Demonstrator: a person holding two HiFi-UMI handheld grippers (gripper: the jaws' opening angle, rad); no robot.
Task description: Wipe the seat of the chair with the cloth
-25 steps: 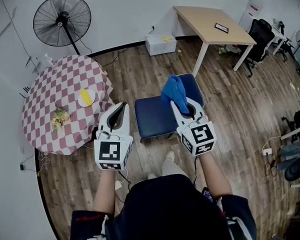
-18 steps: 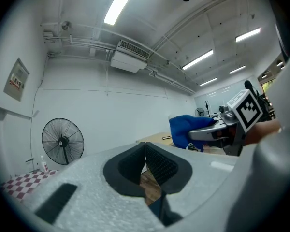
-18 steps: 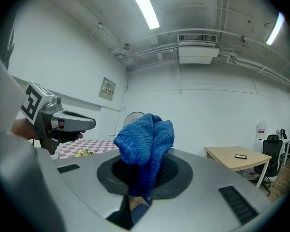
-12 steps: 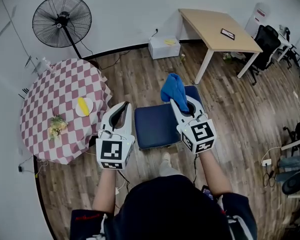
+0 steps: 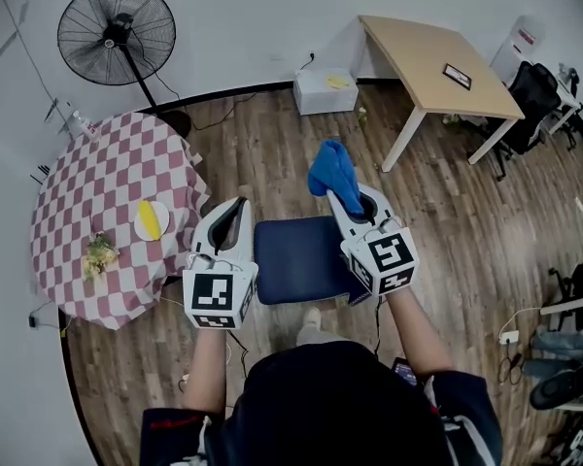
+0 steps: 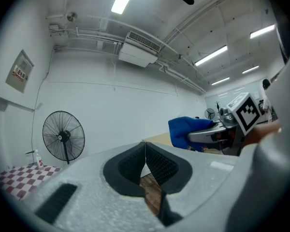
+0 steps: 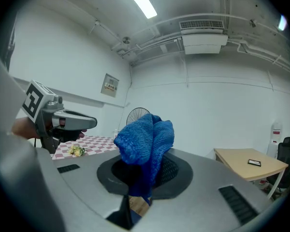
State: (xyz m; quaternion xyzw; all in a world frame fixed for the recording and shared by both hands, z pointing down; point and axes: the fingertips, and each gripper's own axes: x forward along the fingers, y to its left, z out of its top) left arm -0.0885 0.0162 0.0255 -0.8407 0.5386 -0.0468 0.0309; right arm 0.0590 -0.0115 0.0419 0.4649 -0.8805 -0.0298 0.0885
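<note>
In the head view, the seat (image 5: 299,258) is seen low between the two grippers, its blue top bare. The cloth (image 5: 332,173) is held up by the right gripper (image 5: 350,200) over the seat's far corner, seemingly clear of it, though height is hard to judge from above. In the left gripper view, the left gripper (image 6: 145,154) is seen closed tight on nothing. In the right gripper view, only a narrow fold of cloth is pinched and the bulk is bunched above the jaws, so it could be tugged free when dragged across the seat, or the seat scraped by bare jaw
</note>
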